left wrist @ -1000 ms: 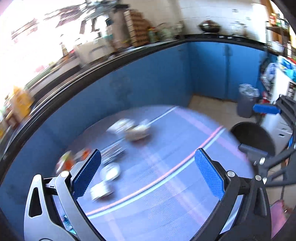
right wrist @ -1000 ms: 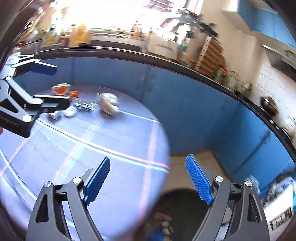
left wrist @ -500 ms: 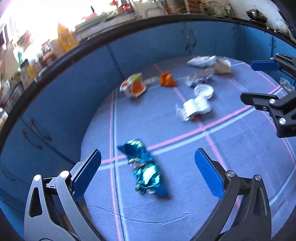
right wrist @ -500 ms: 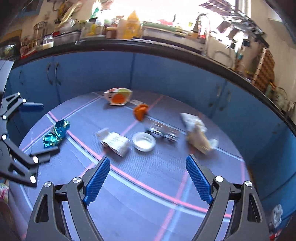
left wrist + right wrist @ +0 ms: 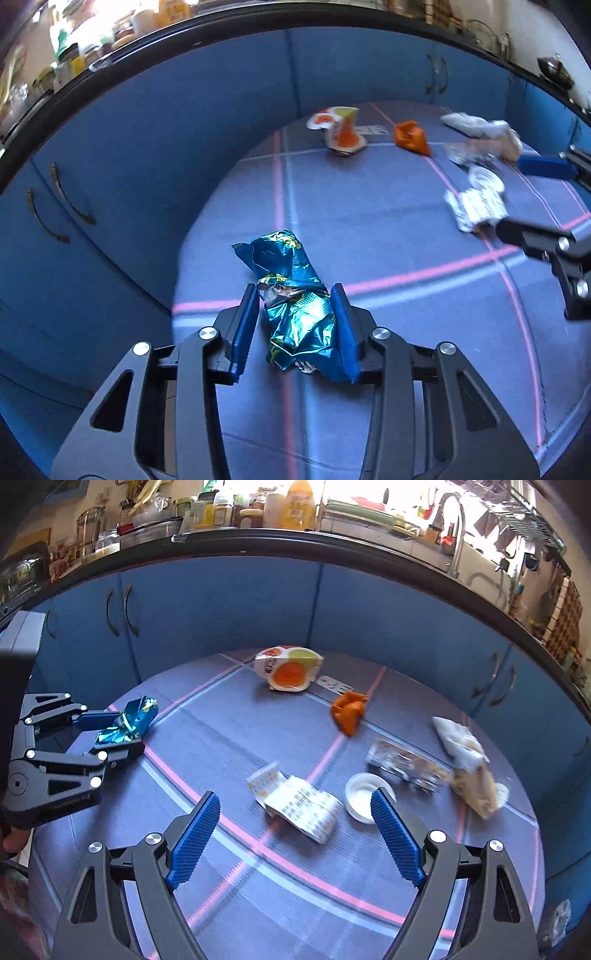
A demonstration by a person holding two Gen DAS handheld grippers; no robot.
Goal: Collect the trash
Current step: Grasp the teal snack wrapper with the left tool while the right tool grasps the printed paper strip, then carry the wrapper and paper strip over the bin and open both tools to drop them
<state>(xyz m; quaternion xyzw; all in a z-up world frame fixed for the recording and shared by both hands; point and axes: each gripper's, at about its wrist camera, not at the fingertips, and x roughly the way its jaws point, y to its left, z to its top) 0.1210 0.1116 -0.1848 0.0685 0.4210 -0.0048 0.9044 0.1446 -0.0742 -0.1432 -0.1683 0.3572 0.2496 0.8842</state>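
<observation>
Left gripper [image 5: 295, 325] jaws have just been closing and are squeezing the crumpled blue foil wrapper [image 5: 295, 306], lying on the round table [image 5: 406, 332] near its left edge. Right gripper [image 5: 295, 834] is hanging wide open, gripping nothing, over the white printed wrapper [image 5: 299, 805] mid-table.

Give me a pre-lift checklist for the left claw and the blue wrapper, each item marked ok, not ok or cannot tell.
1. Crumpled shiny blue foil wrapper sits between the left claw pads, whose jaws have just been closing: ok.
2. Both pads press firmly on it: cannot tell; a slight gap shows on one side.
3. No other litter caught in the claw: ok.
4. Right claw open and empty, hovering above the white printed paper wrapper: ok.
5. Right claw apart from the left: ok.
6. Purple striped tablecloth not pinched: cannot tell.
</observation>
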